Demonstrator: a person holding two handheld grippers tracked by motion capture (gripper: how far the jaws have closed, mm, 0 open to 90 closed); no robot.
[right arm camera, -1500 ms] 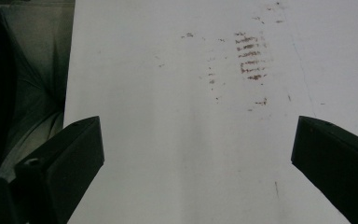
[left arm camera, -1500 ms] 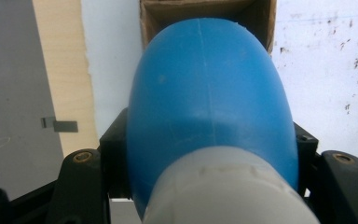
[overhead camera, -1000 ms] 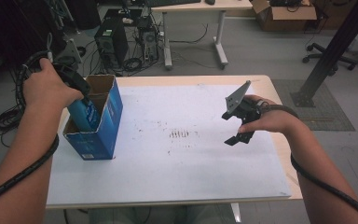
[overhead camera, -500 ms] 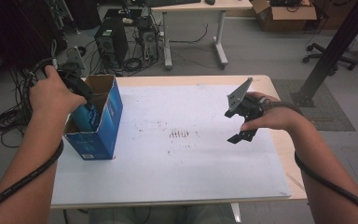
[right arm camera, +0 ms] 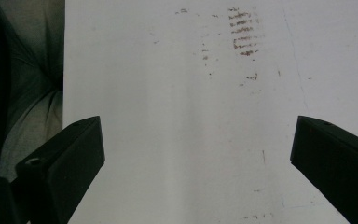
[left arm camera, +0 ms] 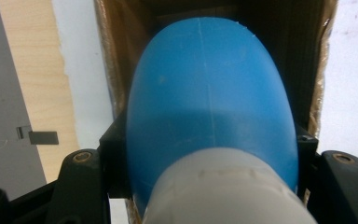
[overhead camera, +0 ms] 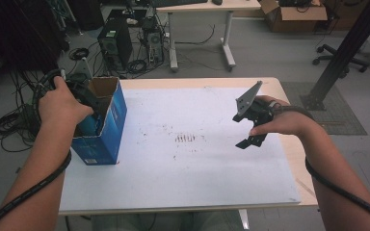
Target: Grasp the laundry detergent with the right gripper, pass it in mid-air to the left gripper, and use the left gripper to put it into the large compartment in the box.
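Blue bottle [left arm camera: 209, 102] with its white cap [left arm camera: 228, 186] sits clamped between the jaws of the left gripper [left arm camera: 209, 154], base-first inside the open blue cardboard box [overhead camera: 107, 120] at the left edge of the white table [overhead camera: 183, 178]. Well apart, the right gripper [right arm camera: 196, 144] hangs over the table's bare right side, jaws wide and holding nothing.
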